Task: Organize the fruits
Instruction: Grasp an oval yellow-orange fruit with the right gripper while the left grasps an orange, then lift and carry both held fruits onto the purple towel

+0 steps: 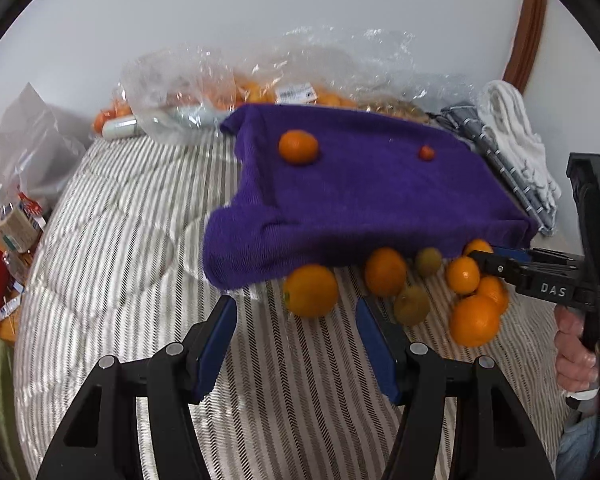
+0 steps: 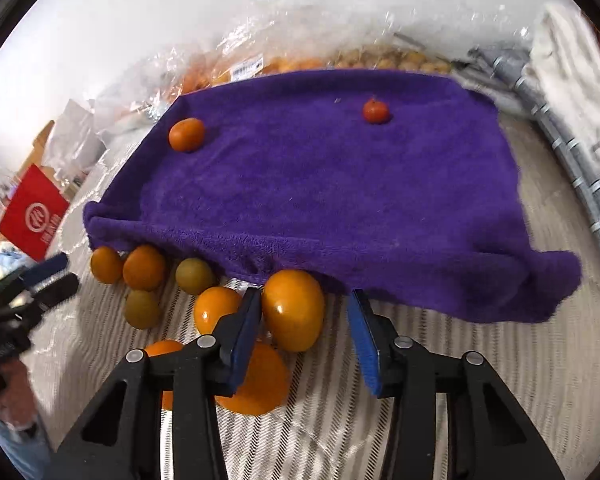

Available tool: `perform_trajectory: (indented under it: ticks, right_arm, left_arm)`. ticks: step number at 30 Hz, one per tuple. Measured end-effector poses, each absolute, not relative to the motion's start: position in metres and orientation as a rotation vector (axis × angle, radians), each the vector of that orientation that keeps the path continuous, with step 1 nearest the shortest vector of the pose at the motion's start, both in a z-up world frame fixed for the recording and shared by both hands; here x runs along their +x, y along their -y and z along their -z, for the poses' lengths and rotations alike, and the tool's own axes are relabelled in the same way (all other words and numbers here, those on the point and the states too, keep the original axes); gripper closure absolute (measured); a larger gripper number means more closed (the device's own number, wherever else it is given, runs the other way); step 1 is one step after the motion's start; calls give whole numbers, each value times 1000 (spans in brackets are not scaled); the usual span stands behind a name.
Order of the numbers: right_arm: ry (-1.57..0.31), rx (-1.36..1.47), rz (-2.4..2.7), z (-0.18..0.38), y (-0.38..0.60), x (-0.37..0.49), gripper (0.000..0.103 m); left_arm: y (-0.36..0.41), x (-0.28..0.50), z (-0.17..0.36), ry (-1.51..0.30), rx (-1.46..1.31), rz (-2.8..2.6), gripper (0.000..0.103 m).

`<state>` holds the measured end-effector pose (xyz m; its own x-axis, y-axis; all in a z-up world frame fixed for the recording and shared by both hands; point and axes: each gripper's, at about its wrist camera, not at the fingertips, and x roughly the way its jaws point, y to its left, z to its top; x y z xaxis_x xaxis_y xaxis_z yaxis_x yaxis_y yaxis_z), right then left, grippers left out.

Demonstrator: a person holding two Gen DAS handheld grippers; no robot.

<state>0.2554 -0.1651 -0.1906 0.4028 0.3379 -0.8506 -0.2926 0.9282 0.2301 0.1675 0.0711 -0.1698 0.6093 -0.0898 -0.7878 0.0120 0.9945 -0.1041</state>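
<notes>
A purple towel (image 1: 360,196) covers a raised box; it also shows in the right wrist view (image 2: 320,184). On it lie an orange (image 1: 298,147) (image 2: 186,134) and a small red tomato (image 1: 426,153) (image 2: 376,111). Several oranges and greenish kiwis lie on the striped bedding in front of it, among them a large orange (image 1: 311,290) (image 2: 294,310) and a kiwi (image 1: 411,305) (image 2: 194,275). My left gripper (image 1: 296,316) is open and empty, just short of the large orange. My right gripper (image 2: 304,312) is open, with that orange between its fingers; it also shows in the left wrist view (image 1: 476,256).
Clear plastic bags of oranges (image 1: 260,92) (image 2: 236,68) lie behind the towel by the wall. Folded white and grey cloths (image 1: 512,140) (image 2: 572,120) lie to the right. A red box (image 2: 32,216) and bottles (image 1: 16,224) stand at the left.
</notes>
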Motion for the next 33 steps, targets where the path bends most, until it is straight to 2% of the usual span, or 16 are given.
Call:
perform_trajectory:
  ticks: [3, 8, 15, 21, 29, 33]
  right_arm:
    - [-1073, 27, -400, 192, 163, 254, 71]
    - [-1013, -45, -377, 185, 169, 236, 71]
    - [-976, -76, -319, 191, 197, 214, 71]
    - [-905, -71, -283, 195, 202, 207, 71]
    - [-925, -16, -303, 197, 209, 209, 70]
    - [-925, 5, -312, 197, 211, 210, 70]
  left_arm:
    - [-70, 174, 178, -938, -134, 77, 43]
    - [-61, 183, 190, -963, -140, 40, 48]
    - [-51, 184, 196, -905, -72, -60, 65]
    - [-44, 184, 196, -897, -60, -53, 65]
    - [-50, 182, 196, -891, -110, -29, 65]
    - [-51, 183, 195, -888, -133, -17, 61]
